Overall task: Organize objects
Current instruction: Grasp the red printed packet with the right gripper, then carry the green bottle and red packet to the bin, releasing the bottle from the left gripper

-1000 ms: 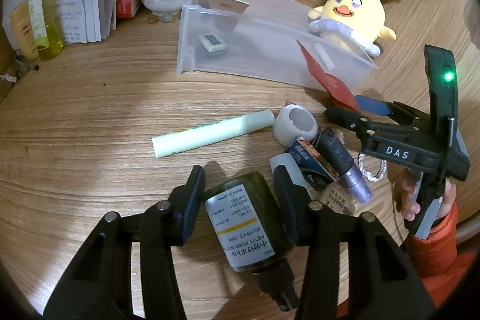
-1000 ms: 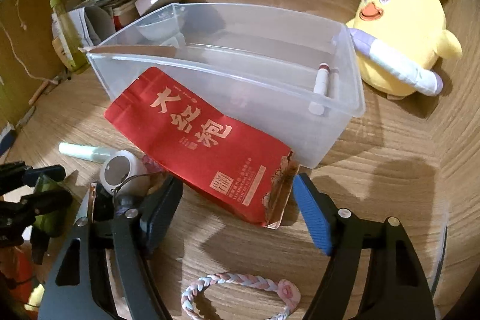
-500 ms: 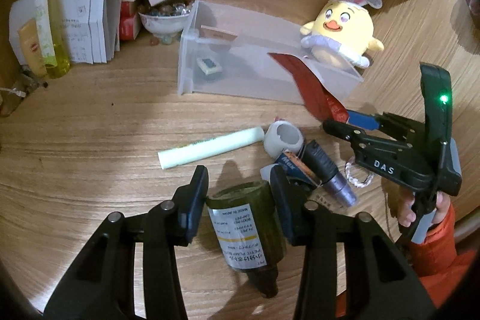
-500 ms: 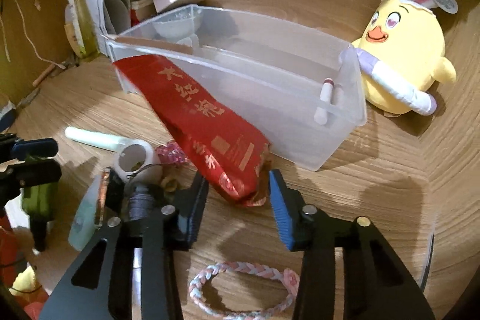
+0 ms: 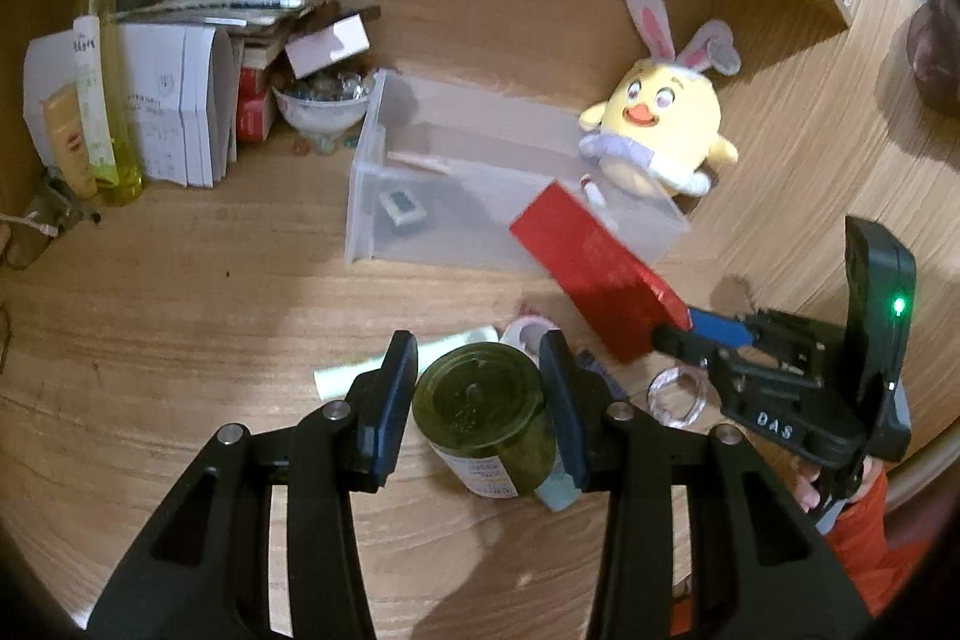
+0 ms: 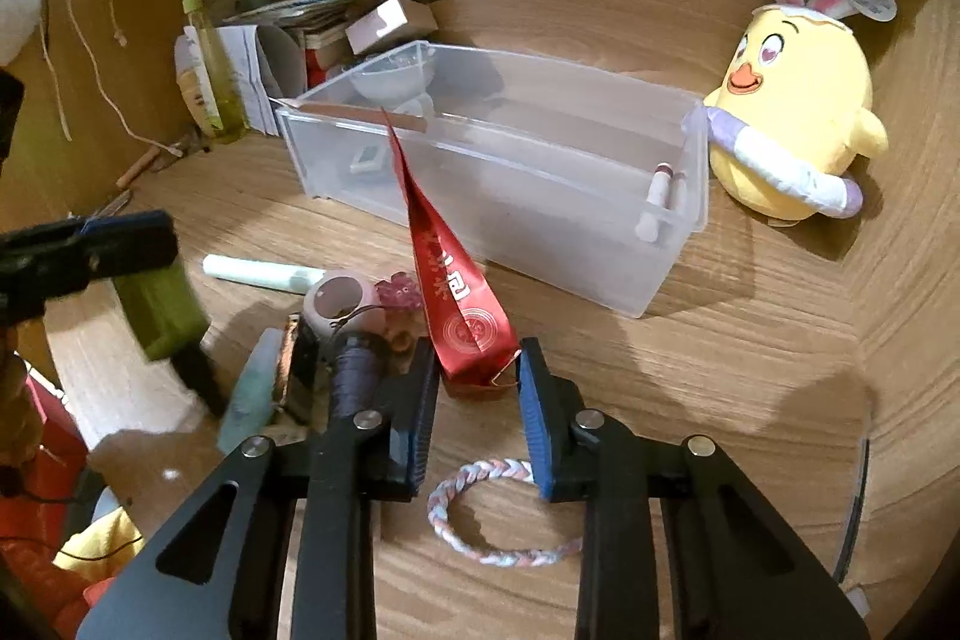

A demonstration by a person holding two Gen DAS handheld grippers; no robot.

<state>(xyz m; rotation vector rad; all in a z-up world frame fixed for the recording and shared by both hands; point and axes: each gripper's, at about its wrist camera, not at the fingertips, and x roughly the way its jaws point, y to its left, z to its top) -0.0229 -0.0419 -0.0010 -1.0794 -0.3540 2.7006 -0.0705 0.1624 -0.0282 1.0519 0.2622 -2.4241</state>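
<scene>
We have both tongs loaded and the sorting looks barely begun. Our left tongs (image 5: pixel 477 394) are clamped on the green bottle (image 5: pixel 487 415), held clear of the desk (image 5: pixel 180 328) with its base toward the camera, and our right tongs (image 6: pixel 477 379) are clamped on the lower end of the red packet (image 6: pixel 450 280), whose upper end leans toward the near wall of the clear bin (image 6: pixel 528 178) at the back of the desk. We judge both are headed for that bin, and neither is in yet. Inside it we see only a small dark-faced block (image 5: pixel 403 208) near its left end, a white stick with a dark red band (image 6: pixel 657 199) against its right end, and a flat card (image 5: pixel 420 160) leaning at the back. Still loose near the front edge are a pale green tube (image 6: pixel 264 273), a small white cup (image 6: pixel 342 304), a purple-capped tube (image 6: pixel 354 376) and a braided bracelet (image 6: pixel 498 514). As for writing, the packet carries gold Chinese characters and a round seal that we cannot read with confidence, the bottle's white label is too blurred, and the right tongs' body (image 5: pixel 780 424) shows "DAS".
</scene>
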